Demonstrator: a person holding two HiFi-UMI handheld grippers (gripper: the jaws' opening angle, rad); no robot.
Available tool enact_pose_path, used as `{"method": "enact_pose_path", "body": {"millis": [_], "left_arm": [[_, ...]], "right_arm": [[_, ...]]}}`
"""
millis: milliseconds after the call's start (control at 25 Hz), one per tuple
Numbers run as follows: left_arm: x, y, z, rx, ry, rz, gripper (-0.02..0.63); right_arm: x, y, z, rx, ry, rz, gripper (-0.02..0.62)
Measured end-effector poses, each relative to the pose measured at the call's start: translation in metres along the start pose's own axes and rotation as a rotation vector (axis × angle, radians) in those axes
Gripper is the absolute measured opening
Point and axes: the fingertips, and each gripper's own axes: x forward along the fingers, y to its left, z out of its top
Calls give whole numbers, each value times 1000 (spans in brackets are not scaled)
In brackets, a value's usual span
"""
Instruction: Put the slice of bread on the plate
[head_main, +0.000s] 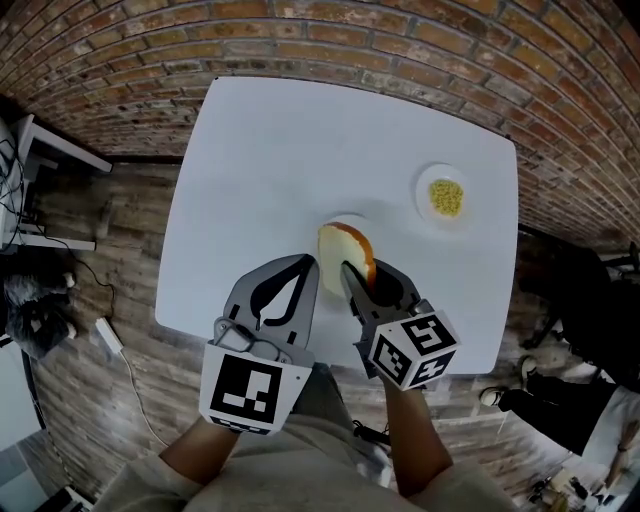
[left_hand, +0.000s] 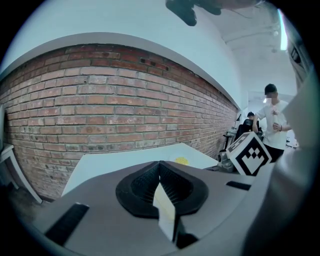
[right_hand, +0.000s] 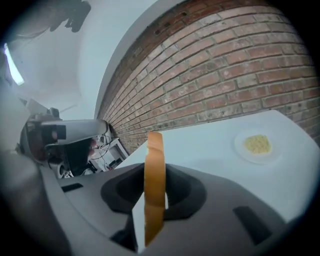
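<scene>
**A:** What sits at the far left from the head view?

**B:** A white desk (head_main: 55, 150) trailing cables on the brown plank floor (head_main: 120, 230), beside the white rectangular table (head_main: 280, 150). A red brick wall (head_main: 300, 30) runs along the table's far edge.

**A:** And the tongs?

**B:** The left gripper (head_main: 308, 262) hangs over the near edge. Its own view shows the grey jaws meeting at the tips with nothing between them (left_hand: 160, 165). Only that view shows a person (left_hand: 272, 120) standing off to the right, past the right gripper's black-and-white marker cube (left_hand: 248, 154).

**A:** Where is the bread?

**B:** The tan-crusted, pale slice of bread (head_main: 347, 250) is pinched in the right gripper (head_main: 362, 272), just beside the left one and over the table's near middle. From above you see its broad face. The right gripper view shows it edge-on and upright (right_hand: 154, 145), with the jaws narrow and pressed on both faces (right_hand: 155, 172).

**A:** Any containers?

**B:** A small round white plate (head_main: 425, 190) lies near the table's right edge, well apart from the slice. It holds a heap of yellow crumbly food (head_main: 446, 198). The right gripper view shows it ahead on the right (right_hand: 240, 147), and the left gripper view shows only a yellow speck.

**A:** Room to move?

**B:** Bare white tabletop runs from the slice to the plate and to the far edge.
</scene>
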Motion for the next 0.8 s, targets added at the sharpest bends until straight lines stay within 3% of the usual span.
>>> {"method": "enact_pose_path", "body": {"millis": [480,800], "left_arm": [[12,10,-4,-5,24,26,11],[18,15,-5,-16,33,32,11]], "right_arm": [[22,-26,-16,163,77,86,100],[34,-44,-22,70,142,25,125]]}}
